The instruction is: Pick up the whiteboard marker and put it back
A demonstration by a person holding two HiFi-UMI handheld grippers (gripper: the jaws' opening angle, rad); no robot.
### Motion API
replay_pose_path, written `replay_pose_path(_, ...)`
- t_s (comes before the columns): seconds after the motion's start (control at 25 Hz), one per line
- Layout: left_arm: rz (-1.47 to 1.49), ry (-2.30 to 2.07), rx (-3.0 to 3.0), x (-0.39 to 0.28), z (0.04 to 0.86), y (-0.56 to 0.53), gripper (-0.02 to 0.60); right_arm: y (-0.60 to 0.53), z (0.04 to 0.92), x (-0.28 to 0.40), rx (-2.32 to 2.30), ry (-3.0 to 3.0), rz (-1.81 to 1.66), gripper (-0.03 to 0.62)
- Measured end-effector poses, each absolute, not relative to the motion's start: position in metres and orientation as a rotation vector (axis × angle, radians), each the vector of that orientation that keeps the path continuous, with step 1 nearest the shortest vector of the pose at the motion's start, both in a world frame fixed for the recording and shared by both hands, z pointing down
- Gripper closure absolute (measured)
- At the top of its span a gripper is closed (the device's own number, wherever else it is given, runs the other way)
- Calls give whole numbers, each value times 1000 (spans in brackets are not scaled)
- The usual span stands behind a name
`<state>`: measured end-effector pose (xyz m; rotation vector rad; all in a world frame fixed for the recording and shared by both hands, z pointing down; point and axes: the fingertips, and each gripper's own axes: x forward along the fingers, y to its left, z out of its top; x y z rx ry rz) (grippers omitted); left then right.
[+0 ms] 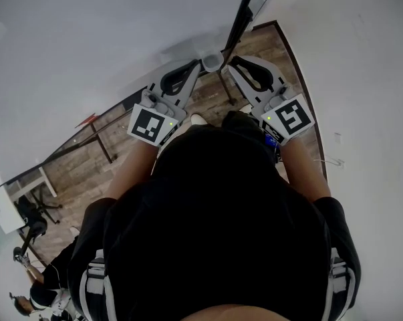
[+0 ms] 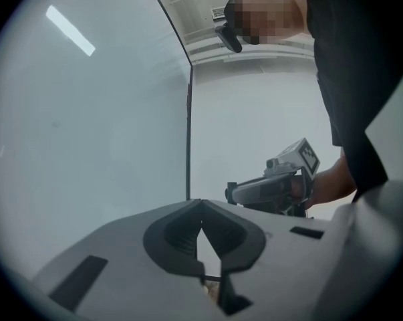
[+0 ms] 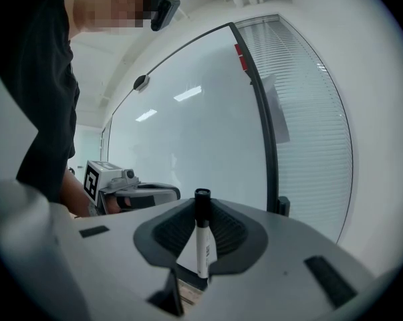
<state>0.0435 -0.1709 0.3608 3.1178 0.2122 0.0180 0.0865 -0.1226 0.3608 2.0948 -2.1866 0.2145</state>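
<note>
Wooden floor [image 1: 81, 162] and white wall fill the head view, where we hold the left gripper [image 1: 188, 72] and the right gripper [image 1: 244, 69] high, side by side. From the left gripper view, its jaws are pressed together on nothing, so it is idle. From the right gripper view, the jaws clamp the whiteboard marker [image 3: 202, 236] upright, cap on top, before the whiteboard [image 3: 188, 126], probably ready for returning it.
</note>
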Motion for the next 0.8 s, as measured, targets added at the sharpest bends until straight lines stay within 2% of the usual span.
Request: replay_pose_path(0.8, -2, 213, 3113, 42, 369, -169, 578, -123, 356, 93, 2099, -2182, 184, 531)
